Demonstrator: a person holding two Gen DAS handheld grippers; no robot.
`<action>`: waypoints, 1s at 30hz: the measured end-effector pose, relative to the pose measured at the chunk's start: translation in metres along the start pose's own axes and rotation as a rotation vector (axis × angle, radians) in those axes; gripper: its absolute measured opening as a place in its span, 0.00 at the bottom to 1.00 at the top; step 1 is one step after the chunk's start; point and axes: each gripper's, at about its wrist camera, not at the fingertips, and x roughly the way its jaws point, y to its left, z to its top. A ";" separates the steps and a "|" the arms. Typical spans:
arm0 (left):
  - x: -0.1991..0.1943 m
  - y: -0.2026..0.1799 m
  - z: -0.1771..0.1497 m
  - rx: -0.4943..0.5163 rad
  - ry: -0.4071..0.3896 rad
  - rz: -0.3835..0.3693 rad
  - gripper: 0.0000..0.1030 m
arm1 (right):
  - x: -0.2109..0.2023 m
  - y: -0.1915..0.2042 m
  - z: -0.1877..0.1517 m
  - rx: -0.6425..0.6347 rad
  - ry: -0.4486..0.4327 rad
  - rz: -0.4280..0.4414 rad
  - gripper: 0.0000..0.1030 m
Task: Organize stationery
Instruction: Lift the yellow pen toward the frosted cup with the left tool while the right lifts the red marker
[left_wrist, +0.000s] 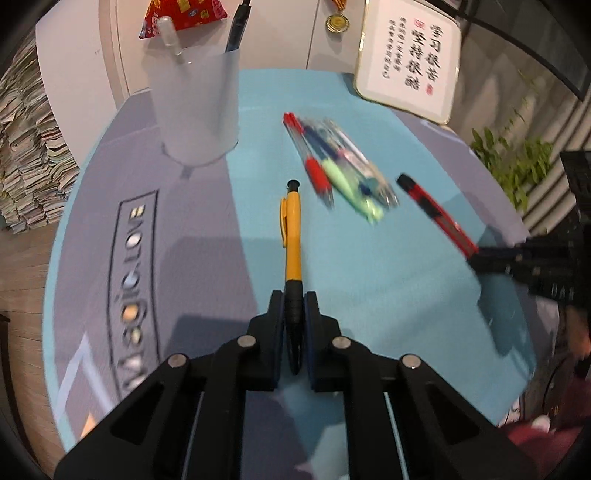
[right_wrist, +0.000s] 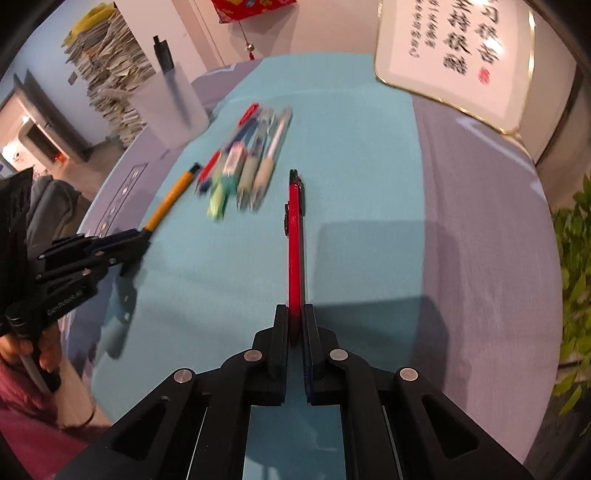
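Two tools are loaded at once. The left tool (left_wrist: 294, 314) pinches the yellow ballpoint pen with black rubber grip (left_wrist: 292, 236) by that grip, its clicker end pointing toward the table's far edge. The right tool (right_wrist: 295, 325) is pressed onto the tail of the red-and-black utility knife (right_wrist: 295, 236). A blurred cluster of loose pens (left_wrist: 341, 166) lies mid-table on the blue tablecloth (left_wrist: 369, 295), and the translucent white plastic pen cup (left_wrist: 197, 107) stands near the far left edge, already holding two items. Delivering well likely means raising each item above the cup's rim, tipping it upright, and releasing one after the other so the tools do not collide.
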 end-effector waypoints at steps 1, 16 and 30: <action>0.001 -0.001 0.000 0.003 0.004 0.009 0.10 | -0.002 0.000 -0.002 -0.008 -0.005 -0.018 0.06; 0.019 -0.014 0.036 0.038 -0.042 0.066 0.34 | 0.018 0.021 0.055 -0.118 -0.048 -0.132 0.08; 0.042 -0.017 0.061 0.094 -0.031 0.052 0.11 | 0.032 0.018 0.075 -0.119 -0.029 -0.156 0.17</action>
